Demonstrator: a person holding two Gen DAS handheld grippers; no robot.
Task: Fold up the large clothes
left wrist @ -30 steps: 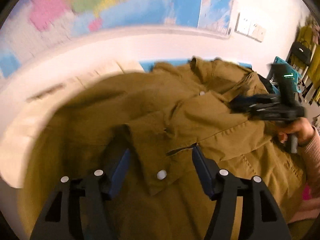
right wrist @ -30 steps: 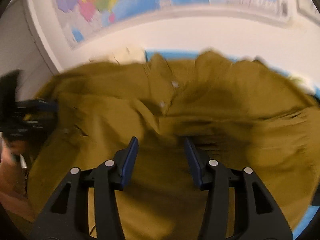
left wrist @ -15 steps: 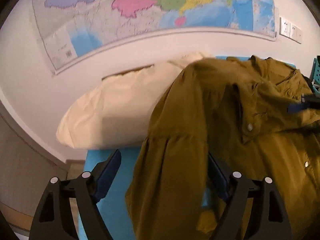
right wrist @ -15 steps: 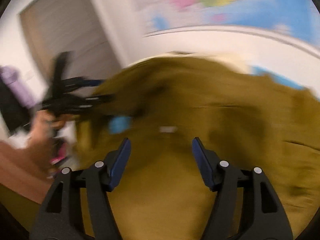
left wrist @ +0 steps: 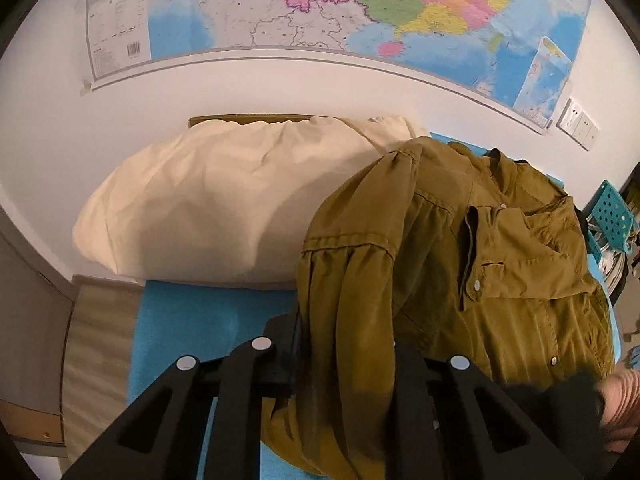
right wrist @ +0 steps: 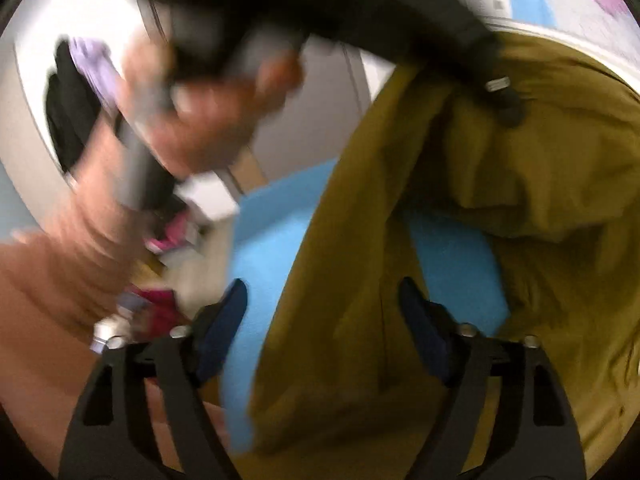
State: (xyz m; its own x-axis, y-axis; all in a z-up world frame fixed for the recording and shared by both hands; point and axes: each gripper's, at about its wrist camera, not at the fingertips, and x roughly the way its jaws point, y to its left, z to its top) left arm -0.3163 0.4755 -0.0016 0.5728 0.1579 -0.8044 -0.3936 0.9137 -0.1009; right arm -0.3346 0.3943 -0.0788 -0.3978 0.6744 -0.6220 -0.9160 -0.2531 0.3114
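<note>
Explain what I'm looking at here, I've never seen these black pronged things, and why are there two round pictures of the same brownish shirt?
The black prongs are two hand-held grippers, one in each of a person's hands. Each carries a fisheye camera looking forward along its fingers, which gives the two round pictures. In the left camera's picture, an olive-brown shirt lies on a blue surface beside a cream pillow, under a wall map. The left gripper has the shirt's sleeve hanging between its fingers; whether they pinch it cannot be told. The right camera's picture is blurred: the right gripper is open around the cloth, and the person's hand holds the other gripper above.
</note>
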